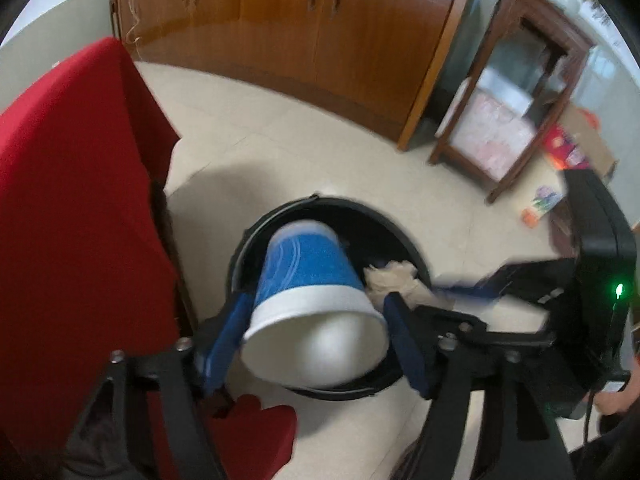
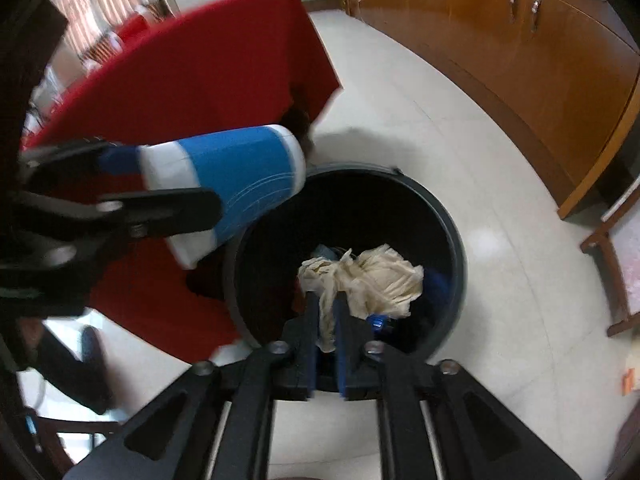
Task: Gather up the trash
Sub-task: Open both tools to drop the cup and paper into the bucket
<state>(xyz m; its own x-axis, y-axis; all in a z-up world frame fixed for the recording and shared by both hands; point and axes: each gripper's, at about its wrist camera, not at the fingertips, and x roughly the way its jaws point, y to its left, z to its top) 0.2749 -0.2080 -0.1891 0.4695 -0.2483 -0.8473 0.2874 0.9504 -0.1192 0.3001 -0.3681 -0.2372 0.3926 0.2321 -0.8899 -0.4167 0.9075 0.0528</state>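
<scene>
blue-padded fingers of the left gripper sit on either side of a blue and white paper cup; the cup fills the gap between them, and motion blur hides whether the right-hand pad touches its wall. the cup lies tilted on its side, open mouth toward the left wrist camera and base pointing over the black trash bin. from the right wrist view the same cup hangs above the bin's near left rim, beside the red tablecloth.

the right gripper has its fingers pressed close, pinching a crumpled beige paper wad. that wad hangs inside the mouth of the bin, above darker rubbish at the bottom. in the left wrist view the wad shows just behind the cup's rim.

the bin stands on pale floor tiles, touching the draped red cloth. a long wooden cabinet runs along the far wall, with a dark wooden stand near its end.
</scene>
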